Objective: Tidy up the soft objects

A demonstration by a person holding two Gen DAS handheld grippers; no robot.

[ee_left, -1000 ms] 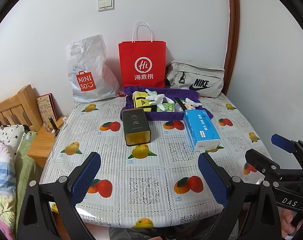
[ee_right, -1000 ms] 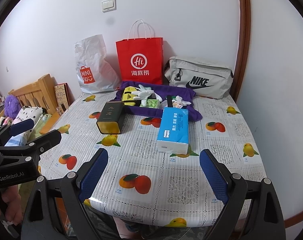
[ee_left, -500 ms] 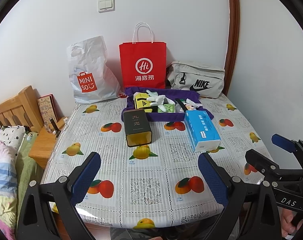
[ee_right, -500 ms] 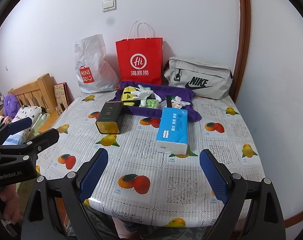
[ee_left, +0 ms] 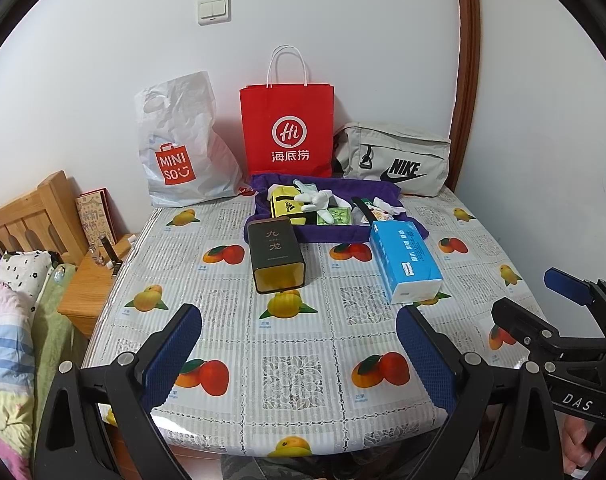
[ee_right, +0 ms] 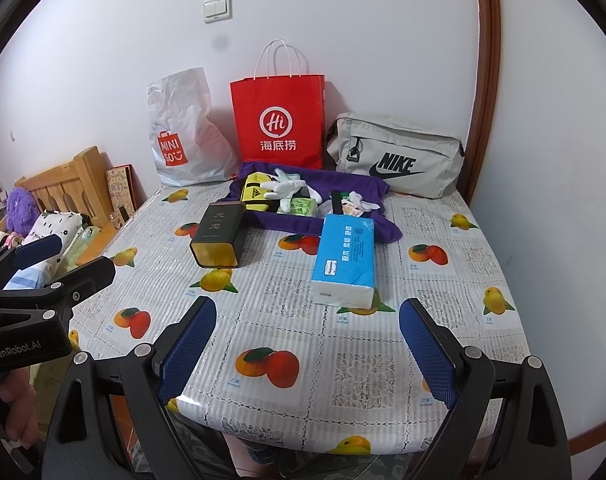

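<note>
Nothing much has shifted since a second ago: both tools hover at the near edge of the worktop (ee_left: 303,360). Left hand-held gripper (ee_left: 299,356) and right hand-held gripper (ee_right: 307,344) are spread wide, empty. White gloves (ee_left: 317,198) lie on the purple cloth (ee_left: 343,234), behind the blue tissue pack (ee_left: 405,258) and dark tin (ee_left: 275,252).

MINISO plastic bag (ee_left: 185,148), NIKE pouch (ee_left: 399,160)

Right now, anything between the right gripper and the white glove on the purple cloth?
Yes. The blue tissue pack lies on the table between the open right gripper and the white glove, slightly right of a straight line. The dark tin sits left of that line.
</note>
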